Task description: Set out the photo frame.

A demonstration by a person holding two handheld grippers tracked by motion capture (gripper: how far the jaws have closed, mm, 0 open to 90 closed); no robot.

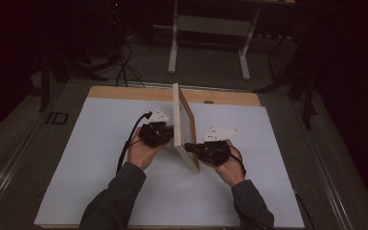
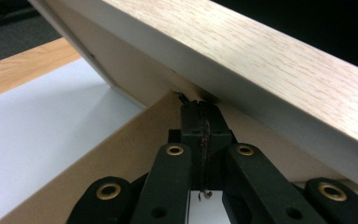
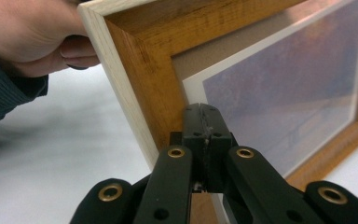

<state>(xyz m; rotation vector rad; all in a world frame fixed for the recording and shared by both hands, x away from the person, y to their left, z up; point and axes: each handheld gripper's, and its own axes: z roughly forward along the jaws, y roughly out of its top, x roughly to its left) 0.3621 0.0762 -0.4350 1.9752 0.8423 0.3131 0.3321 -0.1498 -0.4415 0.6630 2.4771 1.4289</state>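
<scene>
The picture frame has pale oak-grain edges, an amber-brown wooden front, a beige mat and a hazy bluish-violet picture, its stand is plain tan, and the table is white with a light wooden far edge.

Dark ribbed sleeves; black tongs with brass-ringed pivots, grey three-cornered plates, trailing black cables.
</scene>
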